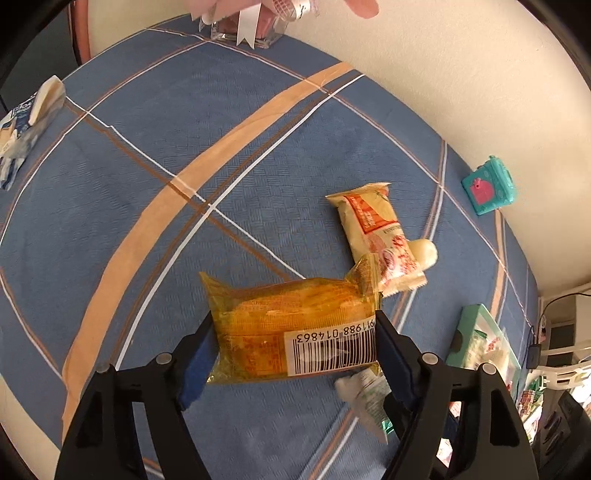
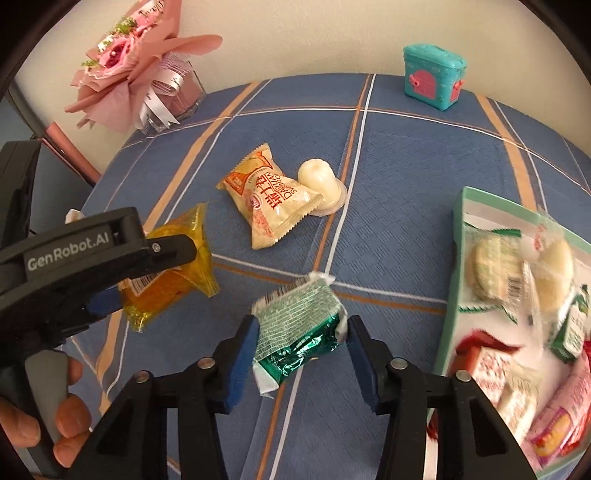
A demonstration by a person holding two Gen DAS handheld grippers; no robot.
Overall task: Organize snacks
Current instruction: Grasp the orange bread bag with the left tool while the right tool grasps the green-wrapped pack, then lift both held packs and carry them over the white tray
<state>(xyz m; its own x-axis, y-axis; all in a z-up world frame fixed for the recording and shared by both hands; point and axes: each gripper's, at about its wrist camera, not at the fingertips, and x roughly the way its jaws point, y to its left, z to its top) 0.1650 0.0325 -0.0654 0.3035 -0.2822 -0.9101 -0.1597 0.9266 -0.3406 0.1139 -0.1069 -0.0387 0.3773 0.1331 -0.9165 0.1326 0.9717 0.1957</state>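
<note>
Clamping a yellow snack pack [image 1: 291, 328] between its pads, the left tool [image 1: 293, 345] holds it above the worktop [image 1: 147, 184]. Beside it, the right tool [image 2: 301, 332] pinches a green foil packet [image 2: 299, 328]. Beyond them lie a cream packet [image 2: 273, 199] and jelly cup [image 2: 321, 181]; the snack box [image 2: 458, 258] sits right of the right tool.

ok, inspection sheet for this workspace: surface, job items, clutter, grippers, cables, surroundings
Surface: blue plaid tablecloth.
Job's things: yellow snack packet, green foil packet; cream packet and white jelly cup lie loose; green tray holds several snacks.
Clutter: teal toy chest, pink bouquet, blue-white packet.
Grippers: left gripper grips the yellow packet; right gripper grips the green one.
Cables: black cable, off-table.
Surroundings: cream wall.
</note>
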